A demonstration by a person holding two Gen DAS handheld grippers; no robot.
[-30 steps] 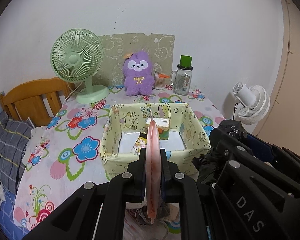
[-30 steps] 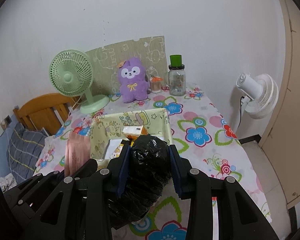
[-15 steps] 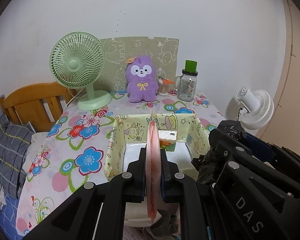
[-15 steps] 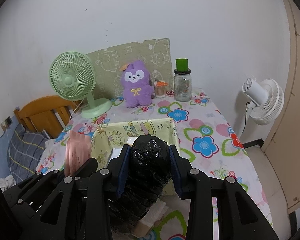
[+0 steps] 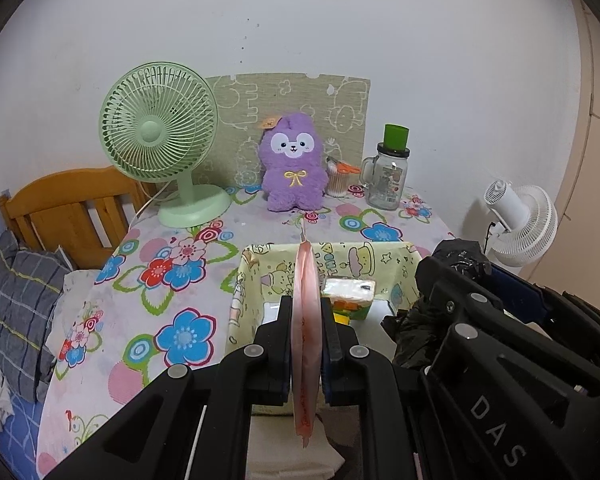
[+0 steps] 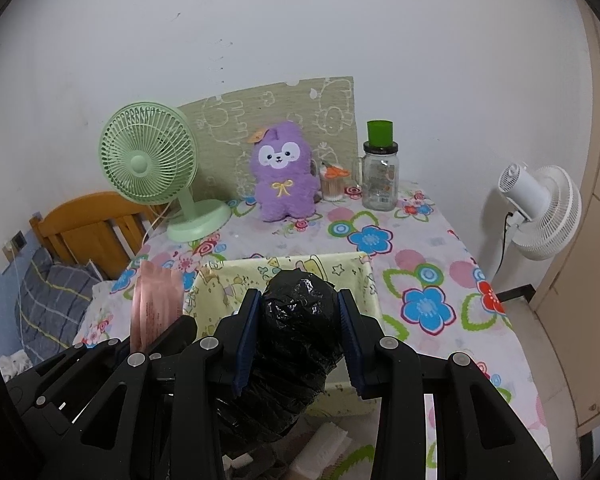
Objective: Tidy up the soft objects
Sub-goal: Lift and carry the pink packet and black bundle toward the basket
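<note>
A: Starting at the left, what is standing on the floral tablecloth (image 5: 140, 320)?

B: A green desk fan (image 5: 160, 136) is sitting at the far left corner, in front of a patterned board (image 5: 300, 96) that is leaning on the wall. A purple plush toy (image 5: 294, 168) is sitting upright against that board, and a glass jar with a green lid (image 5: 388, 172) is standing to its right.

A: And the left gripper (image 5: 307, 336)?

B: Its jaws are pressing nearly together on a thin pink packet (image 5: 306, 320), which is standing on edge between them. The packet is hanging in front of the near wall of the yellow fabric box (image 5: 256, 264), with a tissue pack (image 5: 350, 292) lying inside that box.

A: What is the right gripper (image 6: 298, 332) doing?

B: It is clamping a crumpled black plastic bag (image 6: 296, 344) between its blue-padded fingers (image 6: 246, 340), the jaws spread only as wide as the bundle. The bag is hovering over the near edge of the box, and it is blocking most of the interior from the right wrist view.

A: Anything farther right?

B: A white fan (image 6: 540, 212) is standing beyond the table's edge.
</note>
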